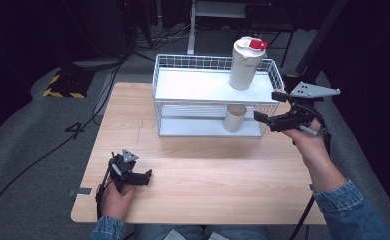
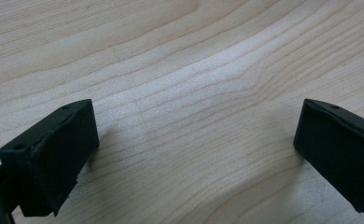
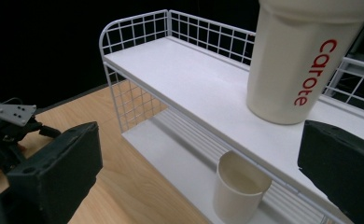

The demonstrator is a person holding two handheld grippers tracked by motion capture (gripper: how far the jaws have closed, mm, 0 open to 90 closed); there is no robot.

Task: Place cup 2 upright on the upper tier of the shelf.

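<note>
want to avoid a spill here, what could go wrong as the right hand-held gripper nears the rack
The right hand-held gripper, jaws open, is close to the wire rack. A careless reach could knock the tall bottle standing near the top shelf's edge. The small cup sits under that shelf, so a jaw might catch the shelf or tip the cup.

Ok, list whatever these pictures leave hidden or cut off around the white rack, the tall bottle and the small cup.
1. Tall bottle: right gripper view, its lid is cut off by the top edge.
2. Small cup: high view, its inside is hidden by the rack's upper shelf.
3. Cup's foot: right gripper view, cut off by the bottom edge.
4. Right tool: high view, too small to tell whether it touches the rack.
</note>
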